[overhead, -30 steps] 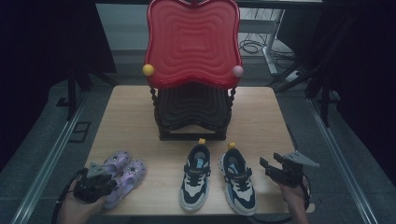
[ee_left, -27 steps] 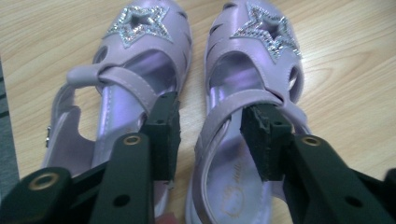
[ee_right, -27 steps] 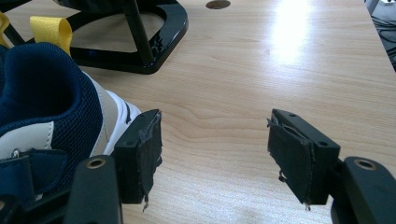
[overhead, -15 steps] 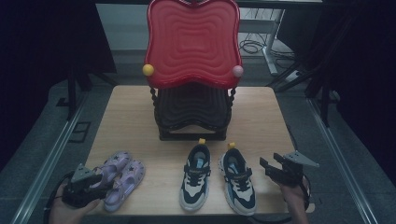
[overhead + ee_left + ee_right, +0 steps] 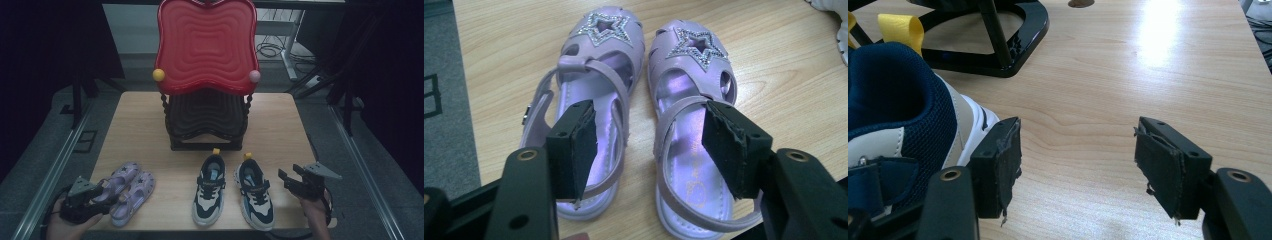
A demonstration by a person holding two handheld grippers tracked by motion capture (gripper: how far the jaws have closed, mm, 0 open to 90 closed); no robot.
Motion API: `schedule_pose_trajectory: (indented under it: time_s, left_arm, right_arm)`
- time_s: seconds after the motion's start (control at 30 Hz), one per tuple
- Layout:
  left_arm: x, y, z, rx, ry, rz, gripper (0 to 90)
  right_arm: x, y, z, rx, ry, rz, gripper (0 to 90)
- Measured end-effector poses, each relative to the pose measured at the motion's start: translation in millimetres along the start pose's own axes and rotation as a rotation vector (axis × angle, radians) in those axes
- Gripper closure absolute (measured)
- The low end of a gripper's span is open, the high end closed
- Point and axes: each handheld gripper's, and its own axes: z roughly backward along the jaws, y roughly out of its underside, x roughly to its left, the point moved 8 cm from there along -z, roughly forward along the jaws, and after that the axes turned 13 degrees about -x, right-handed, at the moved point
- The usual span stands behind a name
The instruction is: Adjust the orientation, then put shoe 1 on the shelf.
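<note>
Two purple sandals (image 5: pixel 125 192) sit lower left on the table (image 5: pixel 280 125), left gripper (image 5: pixel 102 192) just behind them, jaws just opened wide, nothing clamped. Centre: sneakers (image 5: pixel 232 192). Lower right, right gripper (image 5: pixel 286 178) hangs open, empty.

the table (image 5: pixel 135 120) is pale wood-grain laminate, smooth with a soft sheen. the purple sandals (image 5: pixel 644 100) look like glossy soft plastic, their stars glittery. the sneakers (image 5: pixel 232 192) are matt mesh cloth with smoother panels. the red chair back (image 5: pixel 206 42) is shiny ribbed plastic. the left gripper (image 5: pixel 649 145) has matt black pads, frayed at the edges.
</note>
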Motion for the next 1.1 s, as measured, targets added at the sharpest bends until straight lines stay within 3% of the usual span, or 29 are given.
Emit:
schedule_pose_trajectory:
  time_s: [0.7, 0.93, 1.1]
  left_arm:
    - [6.1, 7.3, 2.7, 0.032, 0.032, 0.024, 32.6]
    - [3.7, 8.5, 3.7, 0.041, 0.054, 0.016, 30.7]
    - [1.9, 13.7, -1.9, 0.074, 0.076, -0.003, 28.1]
  right_arm:
    - [1.5, -1.7, -2.4, -0.001, -0.009, -0.001, 35.2]
    - [-0.5, -3.8, 1.9, -0.011, -0.004, -0.002, 35.2]
    - [-2.7, -3.5, 1.8, -0.010, 0.004, -0.004, 35.3]
